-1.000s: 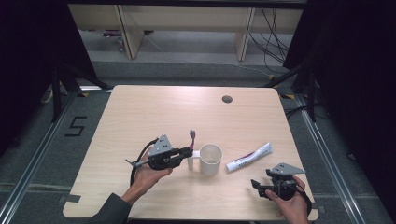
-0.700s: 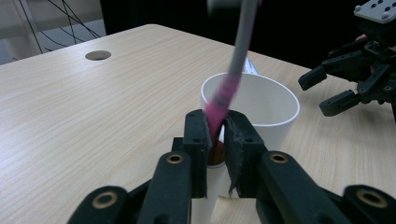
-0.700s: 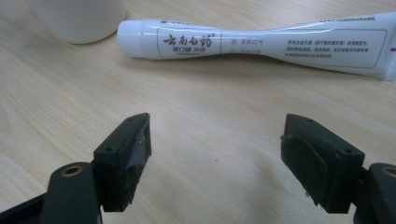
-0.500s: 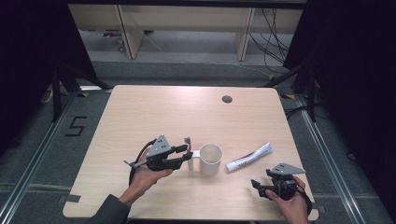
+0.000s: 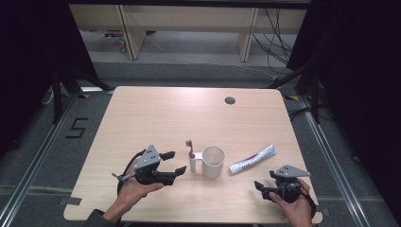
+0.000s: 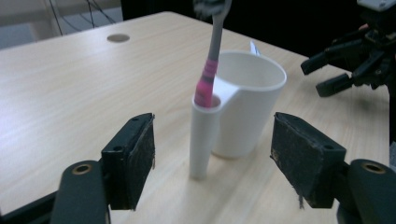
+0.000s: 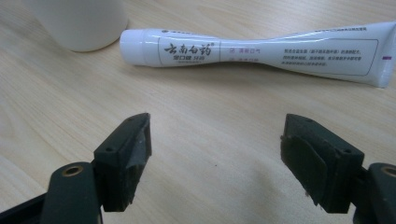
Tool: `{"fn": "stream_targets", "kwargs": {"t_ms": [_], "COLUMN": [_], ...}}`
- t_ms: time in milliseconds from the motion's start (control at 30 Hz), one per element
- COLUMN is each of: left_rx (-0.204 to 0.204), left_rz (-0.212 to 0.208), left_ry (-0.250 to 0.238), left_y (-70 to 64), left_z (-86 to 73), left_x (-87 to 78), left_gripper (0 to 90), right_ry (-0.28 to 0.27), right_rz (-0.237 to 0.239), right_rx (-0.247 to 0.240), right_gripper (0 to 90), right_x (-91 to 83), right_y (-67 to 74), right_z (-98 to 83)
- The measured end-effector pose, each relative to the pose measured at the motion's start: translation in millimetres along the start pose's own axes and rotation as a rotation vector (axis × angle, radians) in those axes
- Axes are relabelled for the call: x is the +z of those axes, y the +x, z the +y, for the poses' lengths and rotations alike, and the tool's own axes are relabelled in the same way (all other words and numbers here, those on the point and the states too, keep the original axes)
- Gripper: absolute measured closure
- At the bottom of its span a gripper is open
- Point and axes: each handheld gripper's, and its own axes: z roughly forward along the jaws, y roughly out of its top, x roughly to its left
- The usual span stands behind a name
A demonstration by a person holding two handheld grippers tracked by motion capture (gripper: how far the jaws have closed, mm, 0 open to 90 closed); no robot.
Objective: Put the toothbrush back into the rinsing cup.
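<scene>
Left gripper point(image 5: 177, 162) has just been opening its jaws, which now stand wide apart and hold nothing; between them, but untouched by either pad, stands the toothbrush point(image 6: 211, 65), upright in the narrow side tube of the white cup point(image 5: 213, 161). In the left gripper view the pink-banded handle rises from the tube point(image 6: 204, 135) and leans slightly toward the cup's bowl.

Judging from this, the main risk is a clipped tube: with the jaws just beside the cup on its left, a careless pull-back or sideways swing could catch the tube or the brush handle and tip the light cup over, spilling the brush onto the table point(image 5: 156, 113).

Right gripper point(image 5: 266, 187), below and to the right of the cup, is also wide open and empty. A toothpaste tube point(image 7: 252, 51) lies flat just right of the cup, its cap end nearest the cup, directly ahead of those jaws. Reaching for it too low could shove it into the cup. A small round hole point(image 5: 230, 100) sits well beyond the cup, out of the way.
</scene>
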Motion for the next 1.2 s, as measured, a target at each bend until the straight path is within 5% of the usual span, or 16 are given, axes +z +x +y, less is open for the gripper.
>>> {"fn": "stream_targets", "kwargs": {"t_ms": [500, 533, 933, 1200], "left_rx": [-0.087, -0.095, -0.126, -0.109], "left_rz": [0.085, 0.081, 0.098, 0.101], "left_ry": [0.117, 0.118, 0.122, 0.127], "left_y": [8.7, 9.0, 6.1, -0.3], "left_z": [-43.9, -45.3, -57.4, -60.0], "left_x": [-32.7, -33.6, -44.5, -48.6], "left_gripper": [17.2, 17.2, 16.1, 15.8], "right_ry": [-0.030, -0.042, -0.075, -0.109], "right_rz": [0.021, 0.024, 0.027, 0.030], "right_rx": [0.035, 0.001, -0.013, 0.000], "right_gripper": [26.4, 26.4, 28.5, 30.8], "right_x": [-0.8, 0.6, 6.8, 13.6], "right_y": [6.4, 4.2, 5.0, 6.2], "right_z": [4.9, 5.9, 19.1, 31.3]}}
